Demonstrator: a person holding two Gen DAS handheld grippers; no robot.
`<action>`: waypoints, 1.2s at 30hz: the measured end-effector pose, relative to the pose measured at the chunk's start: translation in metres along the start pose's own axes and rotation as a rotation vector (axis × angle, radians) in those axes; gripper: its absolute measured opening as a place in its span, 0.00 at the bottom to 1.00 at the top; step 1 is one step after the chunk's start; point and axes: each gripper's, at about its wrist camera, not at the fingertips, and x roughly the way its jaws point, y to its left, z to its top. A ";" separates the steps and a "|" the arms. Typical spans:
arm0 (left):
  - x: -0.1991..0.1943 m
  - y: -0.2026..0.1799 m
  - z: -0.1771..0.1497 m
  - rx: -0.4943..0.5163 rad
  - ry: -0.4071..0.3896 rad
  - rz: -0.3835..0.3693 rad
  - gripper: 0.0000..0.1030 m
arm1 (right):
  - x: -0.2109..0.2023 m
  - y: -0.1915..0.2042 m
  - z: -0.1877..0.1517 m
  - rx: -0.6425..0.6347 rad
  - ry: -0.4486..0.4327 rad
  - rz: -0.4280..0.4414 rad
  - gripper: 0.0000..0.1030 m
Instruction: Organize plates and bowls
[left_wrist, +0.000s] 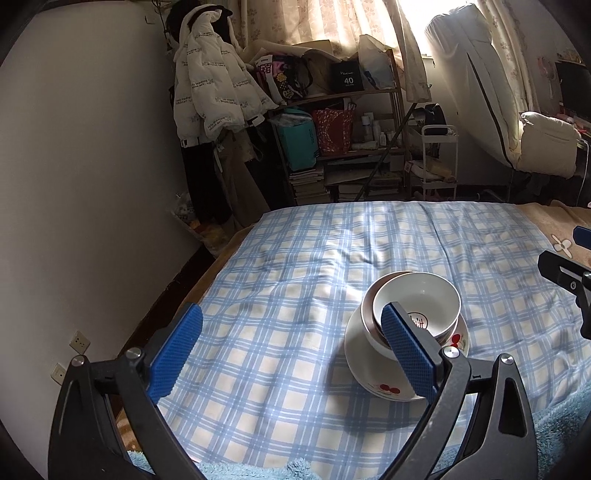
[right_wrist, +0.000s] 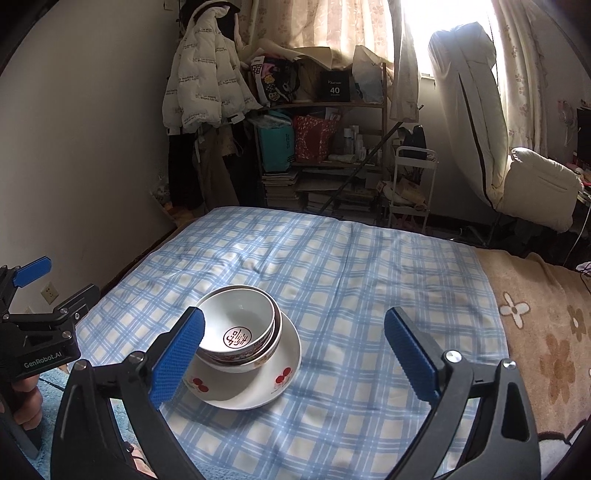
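White bowls (right_wrist: 240, 328) nested on cherry-print plate (right_wrist: 258, 384), probably finished stack, so left gripper (left_wrist: 291, 354) and right gripper (right_wrist: 295, 354) jaws spread, empty.

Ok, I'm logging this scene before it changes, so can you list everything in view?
bowls: two, white with patterned outsides, nested on the plate
plate: one, white with red cherries, on the cloth
checked cloth: one, blue and white, over the bed
blanket: one, tan with flowers, right of the cloth
puffer jacket: one, white, hanging by the wall
shelf: one, wooden, cluttered, behind the bed
left gripper: open, empty
right gripper: open, empty
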 end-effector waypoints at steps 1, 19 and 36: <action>0.000 0.000 0.000 -0.002 -0.003 0.006 0.93 | 0.000 0.000 0.000 -0.001 0.001 -0.004 1.00; 0.012 0.006 -0.003 -0.038 0.030 -0.012 0.93 | 0.015 -0.005 -0.003 0.019 0.029 -0.019 1.00; 0.013 0.009 -0.005 -0.053 0.026 0.010 0.93 | 0.015 -0.004 -0.003 0.027 0.005 -0.032 1.00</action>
